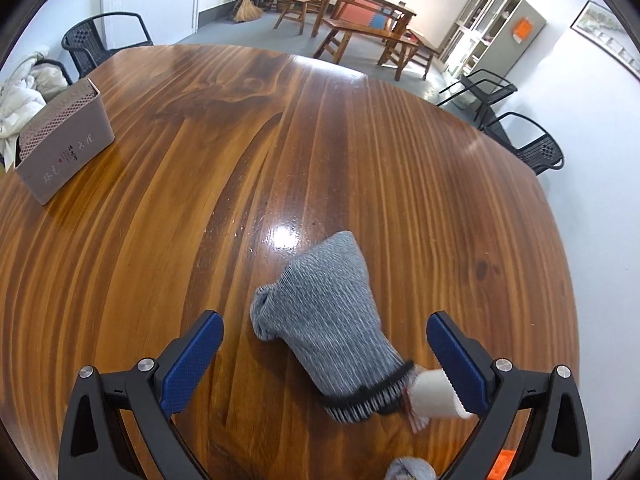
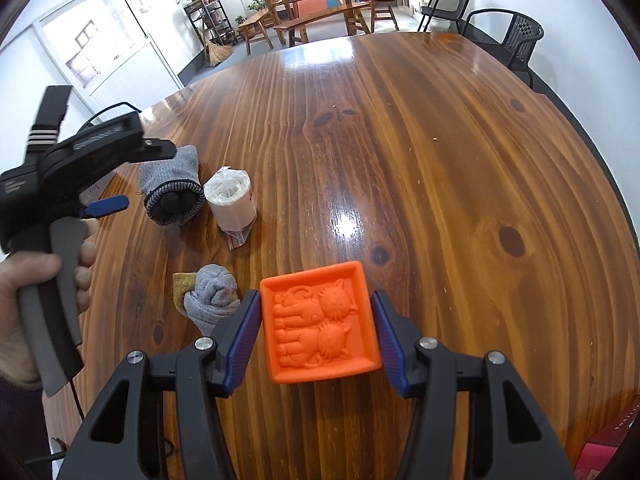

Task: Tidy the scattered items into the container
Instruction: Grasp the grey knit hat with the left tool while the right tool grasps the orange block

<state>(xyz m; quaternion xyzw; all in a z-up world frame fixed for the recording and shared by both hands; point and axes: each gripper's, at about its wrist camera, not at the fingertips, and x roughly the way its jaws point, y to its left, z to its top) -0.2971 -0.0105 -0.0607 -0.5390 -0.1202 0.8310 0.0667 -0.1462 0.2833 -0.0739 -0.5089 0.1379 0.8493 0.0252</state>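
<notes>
My left gripper (image 1: 325, 320) is open over the wooden table (image 1: 360, 160), its blue pads on either side of a grey ribbed sock (image 1: 324, 328) with a dark cuff. A white roll (image 1: 434, 396) in thin plastic lies against the right pad. In the right wrist view an orange square mould (image 2: 320, 320) with two cats in relief sits between the pads of my right gripper (image 2: 316, 298), and both pads touch its sides. The same sock (image 2: 172, 196) and roll (image 2: 232, 196) lie further left, beside a balled grey sock (image 2: 212, 292).
A beige perforated box (image 1: 64, 144) stands at the table's far left edge. A yellowish flat piece (image 2: 184, 284) lies under the balled sock. A hand (image 2: 24, 280) holds the left gripper's handle. A red box corner (image 2: 608, 448) shows bottom right. Black chairs ring the table.
</notes>
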